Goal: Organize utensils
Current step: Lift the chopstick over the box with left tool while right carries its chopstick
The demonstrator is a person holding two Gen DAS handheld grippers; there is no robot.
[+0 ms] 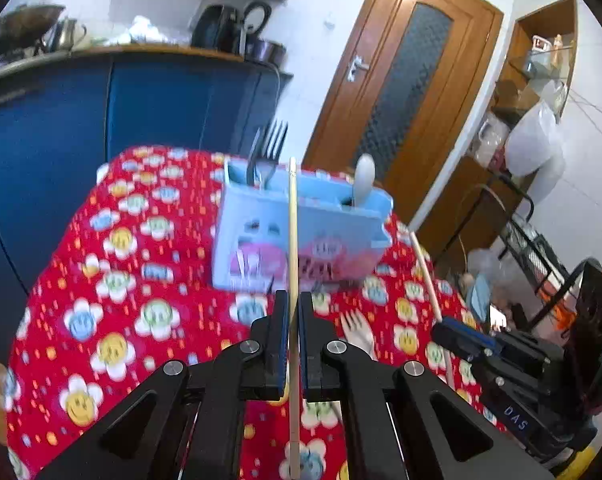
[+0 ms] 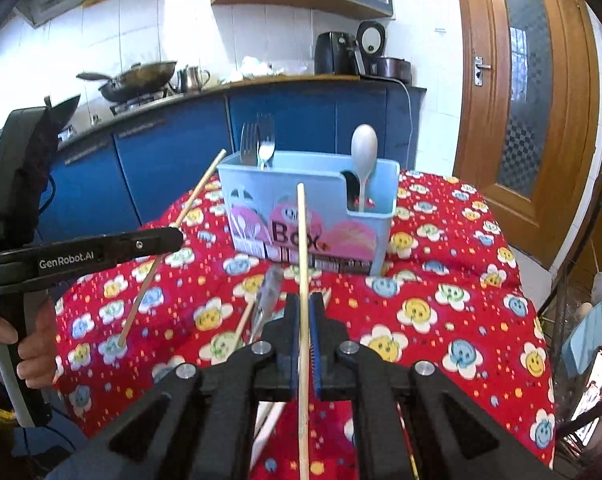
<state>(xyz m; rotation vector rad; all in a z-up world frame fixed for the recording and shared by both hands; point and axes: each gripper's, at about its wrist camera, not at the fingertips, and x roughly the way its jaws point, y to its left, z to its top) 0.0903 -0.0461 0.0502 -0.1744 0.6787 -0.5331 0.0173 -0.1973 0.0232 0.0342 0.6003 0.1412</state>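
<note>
A light-blue utensil box point(image 1: 301, 236) point(image 2: 313, 208) stands on the red flowered tablecloth point(image 1: 133, 280) point(image 2: 441, 288). Two forks point(image 2: 258, 146) stand in its left compartment and a spoon point(image 2: 363, 148) in its right one. My left gripper point(image 1: 294, 300) is shut on a wooden chopstick point(image 1: 293, 216), held upright in front of the box. My right gripper point(image 2: 304, 300) is shut on another chopstick point(image 2: 302, 240), also upright before the box. The left gripper and its chopstick point(image 2: 173, 240) show at the left of the right wrist view. A plastic fork point(image 1: 357, 326), a metal utensil point(image 2: 267, 292) and more chopsticks point(image 2: 241, 328) lie on the cloth.
Blue kitchen cabinets point(image 2: 173, 160) with a wok point(image 2: 141, 76) and appliances point(image 2: 337, 54) stand behind the table. A wooden door point(image 1: 405, 92) is at the right. A metal rack point(image 1: 541, 248) and bags stand by the table's right edge.
</note>
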